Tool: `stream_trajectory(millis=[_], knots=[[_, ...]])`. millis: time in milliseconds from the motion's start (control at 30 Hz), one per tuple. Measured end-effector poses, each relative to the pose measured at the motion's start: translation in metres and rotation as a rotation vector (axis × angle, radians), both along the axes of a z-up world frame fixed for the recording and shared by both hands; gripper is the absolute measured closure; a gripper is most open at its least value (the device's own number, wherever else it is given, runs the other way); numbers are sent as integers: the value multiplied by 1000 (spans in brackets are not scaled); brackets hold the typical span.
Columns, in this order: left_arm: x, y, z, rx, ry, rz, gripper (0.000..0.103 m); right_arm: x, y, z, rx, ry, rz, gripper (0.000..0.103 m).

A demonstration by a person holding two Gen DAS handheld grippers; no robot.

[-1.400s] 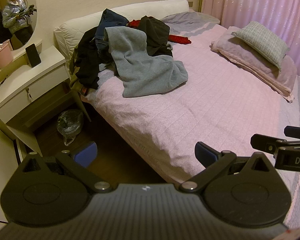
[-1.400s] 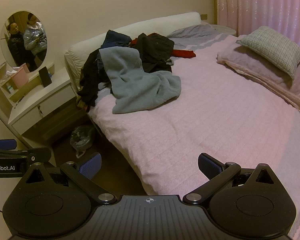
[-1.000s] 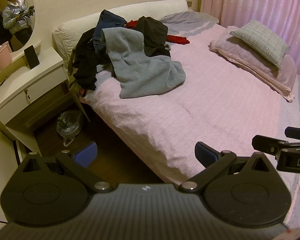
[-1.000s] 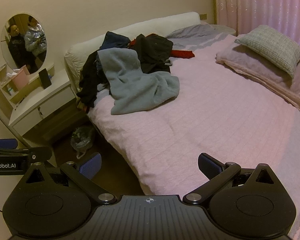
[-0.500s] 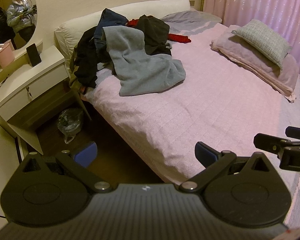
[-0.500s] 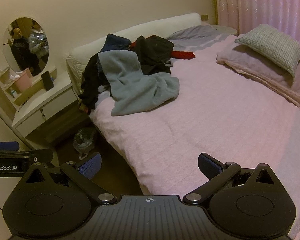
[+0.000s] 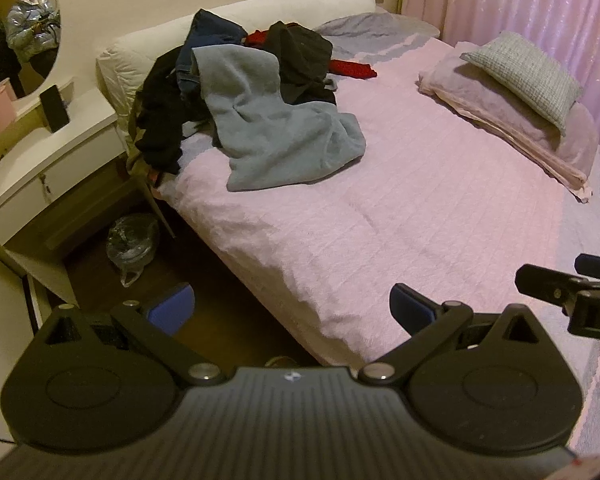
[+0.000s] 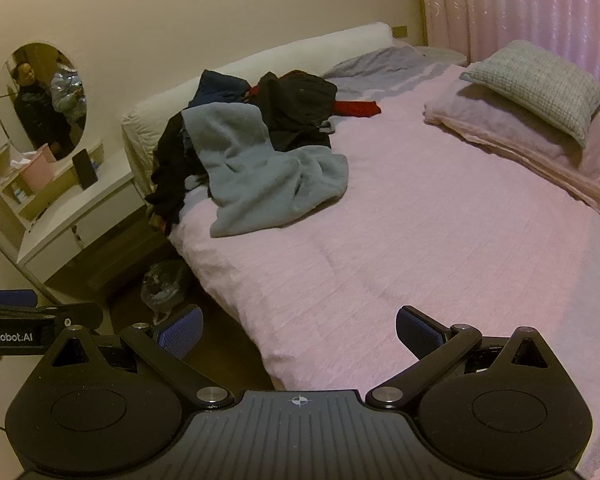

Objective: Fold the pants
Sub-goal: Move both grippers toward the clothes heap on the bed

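Black left gripper (image 7: 292,306) and right gripper (image 8: 298,330), blue-padded jaws.

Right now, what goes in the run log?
left gripper open | right gripper open | both empty | grey-blue pants unfolded on pink bed

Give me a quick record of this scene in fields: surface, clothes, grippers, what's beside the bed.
surface: bed with pink cover
clothes: pile near the headboard, grey-blue garment on top, unfolded
pillows: two stacked by the curtain
left gripper: open, empty, short of the bed edge
right gripper: open, empty
beside bed: white dresser, round mirror, bag on floor
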State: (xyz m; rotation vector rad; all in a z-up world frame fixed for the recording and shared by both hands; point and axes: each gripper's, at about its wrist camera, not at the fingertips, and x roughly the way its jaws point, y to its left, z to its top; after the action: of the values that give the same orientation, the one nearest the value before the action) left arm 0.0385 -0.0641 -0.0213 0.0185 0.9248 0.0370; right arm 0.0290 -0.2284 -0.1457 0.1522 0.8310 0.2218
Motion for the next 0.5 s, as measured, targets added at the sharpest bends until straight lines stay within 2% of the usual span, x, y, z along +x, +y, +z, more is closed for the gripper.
stream_trajectory(millis=[233, 300, 500], knots=[[60, 20, -15, -3, 12, -39, 0, 41, -7, -10, 27, 11, -71, 3], [85, 34, -19, -1, 15, -41, 0, 63, -4, -14, 56, 19, -89, 7], [189, 95, -37, 21, 16, -80, 1, 151, 15, -37, 160, 38, -166, 10]])
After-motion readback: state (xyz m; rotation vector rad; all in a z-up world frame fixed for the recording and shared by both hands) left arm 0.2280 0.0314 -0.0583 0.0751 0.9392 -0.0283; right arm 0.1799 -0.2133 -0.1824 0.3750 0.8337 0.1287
